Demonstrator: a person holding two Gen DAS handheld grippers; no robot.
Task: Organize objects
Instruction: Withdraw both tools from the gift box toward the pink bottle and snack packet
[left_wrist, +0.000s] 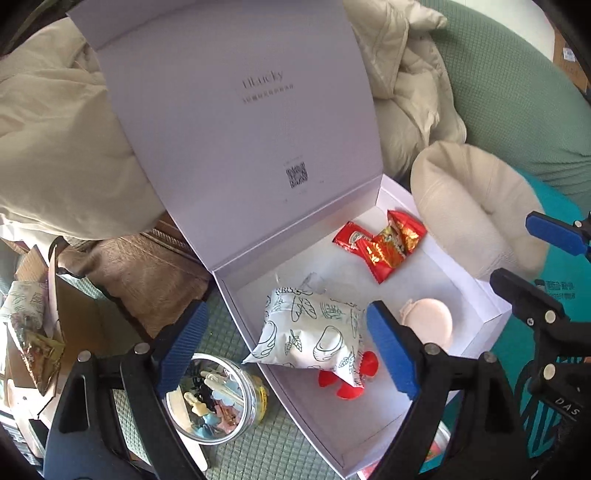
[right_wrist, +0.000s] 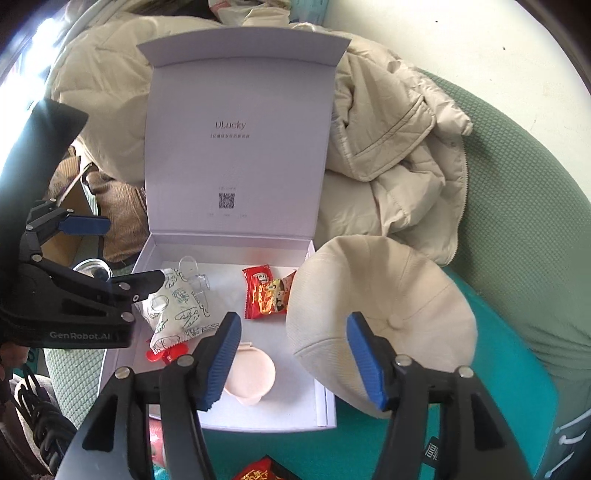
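A white box (left_wrist: 480, 317) (right_wrist: 325, 406) stands with its lid up on the green sofa. Inside lie a leaf-patterned white packet (left_wrist: 314, 332) (right_wrist: 181, 310), red snack packets (left_wrist: 384, 243) (right_wrist: 264, 295), a round pink case (left_wrist: 432, 321) (right_wrist: 255, 373) and a red plastic piece (left_wrist: 347, 384) (right_wrist: 162, 354) partly under the white packet. My left gripper (left_wrist: 288, 350) (right_wrist: 110, 254) hangs open above the white packet and holds nothing. My right gripper (right_wrist: 293, 360) (left_wrist: 543, 258) is open too, above the pink case and the cap's edge, with nothing gripped.
A beige cap (right_wrist: 388, 295) (left_wrist: 472, 206) lies against the box's right wall. A clear jar of hair clips (left_wrist: 214, 398) sits left of the box. A beige jacket (right_wrist: 399, 147) is heaped behind. Another red packet (right_wrist: 258, 472) lies on the teal cloth in front.
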